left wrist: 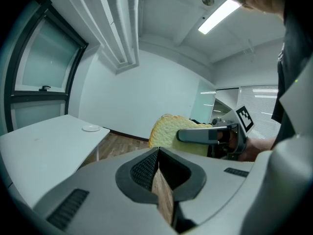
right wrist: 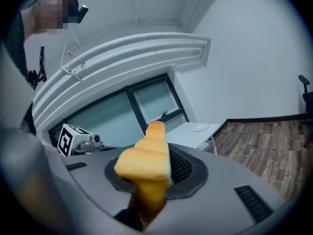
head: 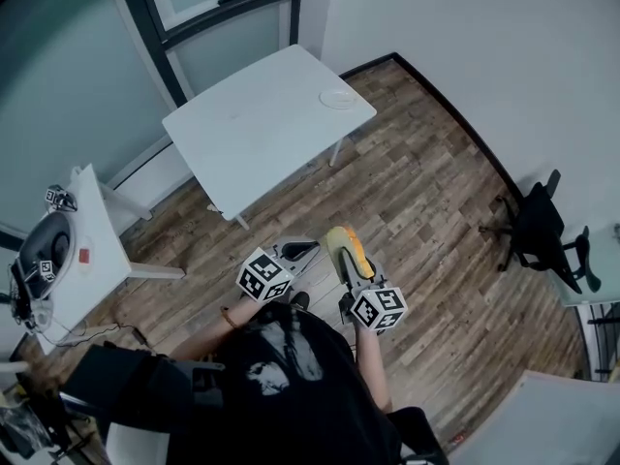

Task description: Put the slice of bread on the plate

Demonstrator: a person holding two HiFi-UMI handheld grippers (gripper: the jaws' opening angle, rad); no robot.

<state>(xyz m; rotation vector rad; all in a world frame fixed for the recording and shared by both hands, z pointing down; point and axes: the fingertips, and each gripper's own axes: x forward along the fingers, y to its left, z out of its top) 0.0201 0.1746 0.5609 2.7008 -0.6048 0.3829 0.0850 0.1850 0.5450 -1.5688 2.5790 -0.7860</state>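
A slice of bread [head: 347, 248] with a yellow-brown crust stands on edge between the jaws of my right gripper [head: 351, 262], which is shut on it. In the right gripper view the bread [right wrist: 146, 163] fills the middle of my right gripper [right wrist: 146, 182]. My left gripper [head: 302, 250] is beside it on the left, shut with nothing in it. The left gripper view shows its jaws [left wrist: 159, 180] together and the bread [left wrist: 168, 131] ahead on the right. A small white plate [head: 338, 98] lies near the far right corner of the white table [head: 252, 134], well ahead of both grippers.
Wooden floor lies between me and the table. A small white side table [head: 97, 250] at the left carries a round device [head: 44, 255]. A black chair [head: 542, 226] stands at the right wall. Another light tabletop [head: 542, 419] is at the bottom right.
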